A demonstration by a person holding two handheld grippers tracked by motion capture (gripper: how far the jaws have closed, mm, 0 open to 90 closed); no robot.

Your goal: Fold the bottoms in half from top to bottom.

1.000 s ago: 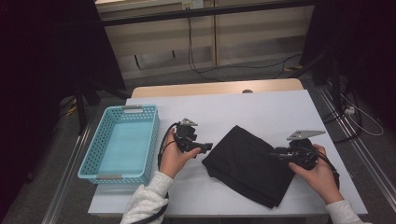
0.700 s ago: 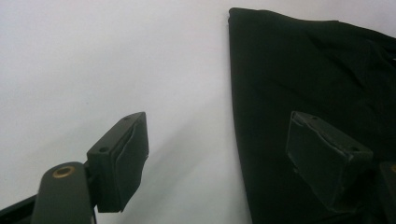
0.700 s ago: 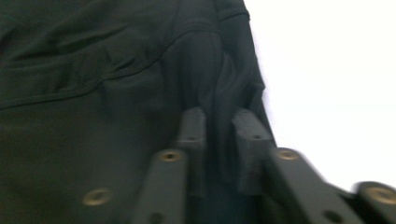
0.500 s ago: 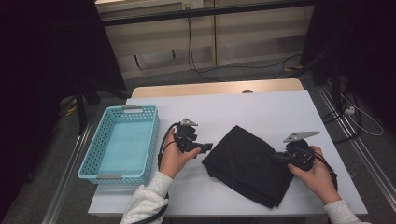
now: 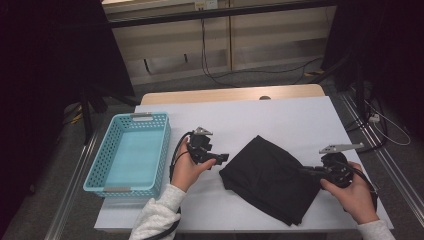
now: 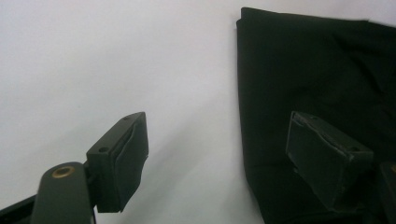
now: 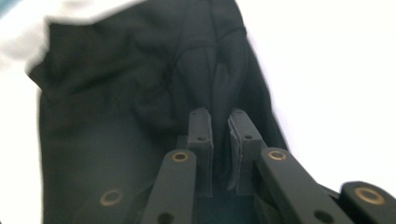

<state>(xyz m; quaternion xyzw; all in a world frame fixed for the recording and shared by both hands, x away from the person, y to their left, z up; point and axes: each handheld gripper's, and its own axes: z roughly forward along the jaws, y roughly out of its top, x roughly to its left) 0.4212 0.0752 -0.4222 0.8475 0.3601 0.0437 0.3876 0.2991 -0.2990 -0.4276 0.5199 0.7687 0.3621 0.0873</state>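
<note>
Right gripper (image 7: 218,122): jaws just closed, pinching a fold at the right edge of the folded black cloth (image 5: 272,177) lying mid-table; left gripper (image 6: 224,154) wide open, empty, beside its left edge; soft, light, limp, so you should grip doubled edges.

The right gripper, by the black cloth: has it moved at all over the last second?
Yes. The right gripper has shifted slightly toward the table's right edge, its jaws closing on the black cloth and pinching a fold.
</note>
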